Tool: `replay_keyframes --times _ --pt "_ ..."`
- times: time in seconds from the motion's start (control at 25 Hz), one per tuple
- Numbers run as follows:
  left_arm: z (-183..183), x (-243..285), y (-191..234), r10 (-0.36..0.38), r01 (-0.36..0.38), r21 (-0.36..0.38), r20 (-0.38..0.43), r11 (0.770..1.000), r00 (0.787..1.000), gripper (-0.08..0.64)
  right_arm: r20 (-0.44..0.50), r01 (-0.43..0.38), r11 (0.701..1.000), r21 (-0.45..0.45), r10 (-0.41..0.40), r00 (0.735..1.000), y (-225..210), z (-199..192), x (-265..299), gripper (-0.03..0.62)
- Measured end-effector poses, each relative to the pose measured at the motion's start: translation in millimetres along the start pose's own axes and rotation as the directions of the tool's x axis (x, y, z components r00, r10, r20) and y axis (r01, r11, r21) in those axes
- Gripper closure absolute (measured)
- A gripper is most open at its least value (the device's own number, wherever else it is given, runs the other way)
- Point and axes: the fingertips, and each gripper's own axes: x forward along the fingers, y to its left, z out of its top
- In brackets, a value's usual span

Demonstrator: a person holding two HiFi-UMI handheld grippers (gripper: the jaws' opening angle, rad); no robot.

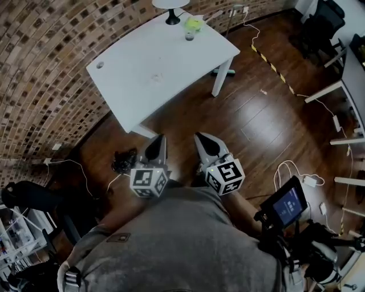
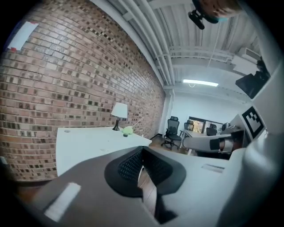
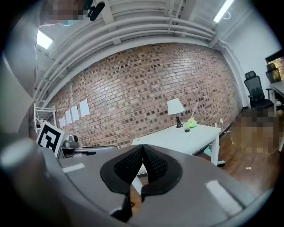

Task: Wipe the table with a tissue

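Currently standing well back from the white table, holding both grippers low and side by side in front of the body. Carrying the left gripper with its ribbed pads pressed together at the tips and pinching nothing. Carrying the right gripper closed the same way, also empty. Pointing both pairs of jaws roughly toward the table, which lies far ahead of the tips and well apart from them: beyond and to the left of the left jaws, beyond and to the right of the right jaws.

Searching for the tissue and not finding a plain one between, under or near either pair of jaws. Making out a lamp, a green lump and a small dark cup at the table end farthest from the jaws. Not being able to tell whether the green lump is a tissue supply, since it shows too small. Also noting a faint pale patch on the tabletop, nearer the jaws than the lamp. Possibly looking at a crumpled tissue or a spot to wipe, and unable to say which.

Judging the handling: expecting something nearly weightless, limp and easy to tear, folding rather than resisting the pads. Probably needing to pinch a bunched fold near the middle rather than a single edge. Then likely dragging it flat on the smooth top with light pressure, watching for it slipping out or shredding.
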Motion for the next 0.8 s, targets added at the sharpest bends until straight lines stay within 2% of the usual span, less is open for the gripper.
replay_keyframes --times 0.2,0.44,0.8 --pt "8 40 -25 0.019 -0.019 0.000 0.005 1.000 1.000 0.558 -0.006 -0.006 1.000 0.005 0.006 1.000 -51 13 1 0.580" --pt "17 85 -24 0.038 -0.038 -0.002 0.013 0.999 0.999 0.558 -0.005 -0.023 1.000 0.019 0.023 1.000 -88 30 26 0.580" --pt "38 169 34 0.061 -0.060 -0.044 0.025 0.997 0.998 0.558 -0.037 -0.026 0.999 -0.031 0.025 0.999 -132 62 113 0.580"
